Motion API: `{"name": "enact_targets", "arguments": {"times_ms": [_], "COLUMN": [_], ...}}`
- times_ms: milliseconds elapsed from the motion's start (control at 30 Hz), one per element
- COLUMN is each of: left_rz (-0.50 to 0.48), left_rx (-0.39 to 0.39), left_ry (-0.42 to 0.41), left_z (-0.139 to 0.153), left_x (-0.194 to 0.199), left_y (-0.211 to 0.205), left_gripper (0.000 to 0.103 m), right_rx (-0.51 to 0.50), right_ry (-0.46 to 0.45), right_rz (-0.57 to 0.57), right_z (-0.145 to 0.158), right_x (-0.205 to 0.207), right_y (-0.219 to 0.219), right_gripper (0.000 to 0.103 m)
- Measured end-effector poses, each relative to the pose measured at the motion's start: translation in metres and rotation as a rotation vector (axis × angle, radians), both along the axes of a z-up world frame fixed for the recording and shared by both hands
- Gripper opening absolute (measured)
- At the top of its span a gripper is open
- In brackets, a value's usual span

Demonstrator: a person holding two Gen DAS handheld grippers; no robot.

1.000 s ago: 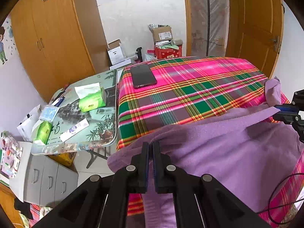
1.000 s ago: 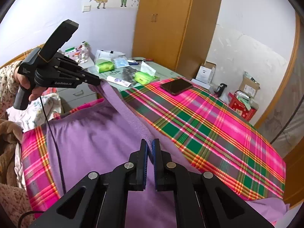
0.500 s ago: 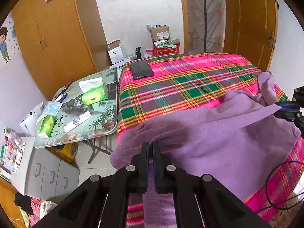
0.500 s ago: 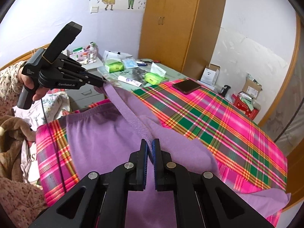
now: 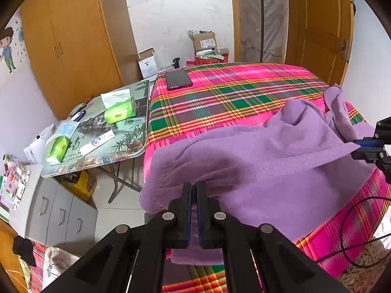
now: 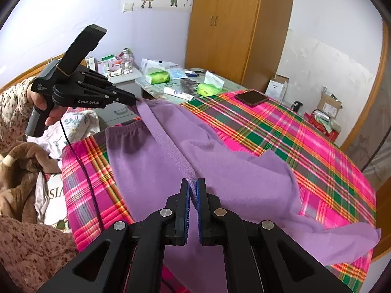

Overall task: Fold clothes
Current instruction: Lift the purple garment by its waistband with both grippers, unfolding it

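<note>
Seen from the left wrist, the left tongs [image 5: 193,190] are clenched on a hem of the purple fleece garment [image 5: 256,161], a soft, napped cloth bunched in thick rolls across the near part of the plaid cover [image 5: 232,97], a smooth woven sheet of pink, green and orange checks. Past the garment, on the cover's far corner, lies a flat dark phone [image 5: 178,79]. Just beside the cover's left edge stands a glossy printed bench [image 5: 127,146] carrying a boxy green tissue pack [image 5: 119,111]. At the cover's right edge, the right tongs [image 5: 359,146] pinch another edge of the garment. From the right wrist, the right tongs [image 6: 193,190] are clenched on a narrow raised fold of the purple fleece garment [image 6: 220,171], which stretches taut like a ridge across the plaid cover [image 6: 305,146] to the left tongs [image 6: 135,101], held by a hand [image 6: 47,107] in a speckled knit sleeve and likewise gripping the cloth. On either side of the ridge the fleece drapes flat over the cover, with an elastic gathered waistband showing near the cover's left edge. The phone [image 6: 251,97] rests on the cover's far corner.
</note>
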State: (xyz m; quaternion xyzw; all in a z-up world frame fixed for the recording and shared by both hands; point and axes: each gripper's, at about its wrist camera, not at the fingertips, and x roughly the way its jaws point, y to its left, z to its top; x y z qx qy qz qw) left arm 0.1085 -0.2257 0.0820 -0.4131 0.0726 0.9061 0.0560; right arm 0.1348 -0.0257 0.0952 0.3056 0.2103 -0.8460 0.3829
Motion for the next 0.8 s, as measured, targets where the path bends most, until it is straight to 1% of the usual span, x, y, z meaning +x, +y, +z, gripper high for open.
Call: {"name": "enact_targets", "arguments": {"times_ms": [200, 467, 667, 800], "left_rz": [0.001, 0.018, 0.015, 0.019], "left_rx": [0.008, 0.033, 0.02, 0.042], "left_ry": [-0.009, -0.042, -0.053, -0.07], "left_z": [-0.015, -0.036, -0.046, -0.052], "left_x": [0.016, 0.026, 0.028, 0.032], "left_y": [0.001, 0.0, 0.003, 0.0], "left_gripper": [0.004, 0.004, 0.004, 0.004], "right_rx": [0.003, 0.029, 0.05, 0.064], "right_ry": [-0.021, -0.079, -0.109, -0.126], "right_rz": [0.001, 0.006, 0.002, 0.002], "right_z": [-0.011, -0.041, -0.059, -0.067], "right_x": [0.011, 0.018, 0.022, 0.023], "right_y": [0.004, 0.0, -0.001, -0.001], "right_gripper": [0.006, 0.006, 0.006, 0.006]}}
